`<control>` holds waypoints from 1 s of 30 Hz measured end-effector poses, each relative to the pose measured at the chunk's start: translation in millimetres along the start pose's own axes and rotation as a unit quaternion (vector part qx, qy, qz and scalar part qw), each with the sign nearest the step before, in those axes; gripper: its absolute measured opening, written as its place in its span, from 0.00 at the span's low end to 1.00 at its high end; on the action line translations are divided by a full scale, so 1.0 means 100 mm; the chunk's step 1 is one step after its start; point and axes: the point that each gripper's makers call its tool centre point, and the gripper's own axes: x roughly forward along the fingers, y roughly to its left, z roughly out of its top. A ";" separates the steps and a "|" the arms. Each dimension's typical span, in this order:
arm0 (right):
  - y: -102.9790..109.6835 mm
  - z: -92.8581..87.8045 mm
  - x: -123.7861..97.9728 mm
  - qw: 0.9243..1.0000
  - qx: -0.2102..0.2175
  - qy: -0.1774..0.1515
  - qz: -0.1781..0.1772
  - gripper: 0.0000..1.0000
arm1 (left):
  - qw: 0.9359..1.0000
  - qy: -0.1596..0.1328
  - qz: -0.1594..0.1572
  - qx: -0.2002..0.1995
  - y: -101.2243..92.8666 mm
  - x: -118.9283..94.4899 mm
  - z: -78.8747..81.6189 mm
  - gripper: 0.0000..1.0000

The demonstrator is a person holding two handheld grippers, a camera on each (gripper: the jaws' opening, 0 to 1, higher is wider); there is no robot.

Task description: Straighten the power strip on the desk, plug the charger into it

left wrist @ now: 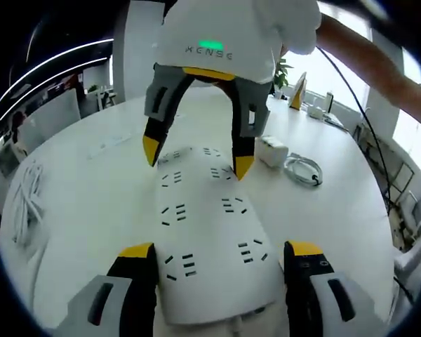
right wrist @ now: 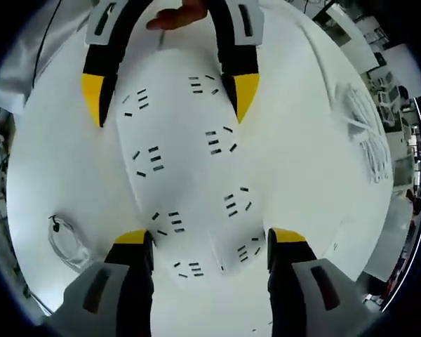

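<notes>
Straddling opposite ends of a white power strip, two hand-held grippers face each other across a white surface. The strip lies flat, with two rows of sockets along its length. Its long axis runs straight from one hand-held gripper to the other.

In the left gripper view, the left hand-held gripper has its yellow-tipped jaws spread wide, one on each side of the strip's near end. They look close to its edges, but whether they touch cannot be told. At the far end, the right hand-held gripper comes down from above, jaws also wide, tips at or just above the strip's top face.

The right gripper view gives the mirror picture: the right hand-held gripper brackets its end of the power strip, and the left hand-held gripper sits at the other end.

A white charger with a coiled cable rests on the surface just beside the strip's far end, nearer the right hand-held gripper. The cable lies to that gripper's side.

Judging from this, straightening is the step in hand; the charger is not yet plugged in.
</notes>
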 end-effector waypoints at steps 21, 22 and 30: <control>0.08 0.07 0.00 1.000 -0.002 -0.017 0.016 0.64 | 1.000 0.019 0.001 0.009 0.02 0.01 -0.01 0.75; 0.09 0.07 0.00 1.000 -0.004 -0.014 0.016 0.64 | 1.000 0.020 0.000 0.010 0.02 0.01 -0.01 0.75; 0.08 0.08 0.02 0.999 -0.031 0.006 0.029 0.63 | 1.000 0.017 0.000 0.009 0.02 0.01 -0.01 0.75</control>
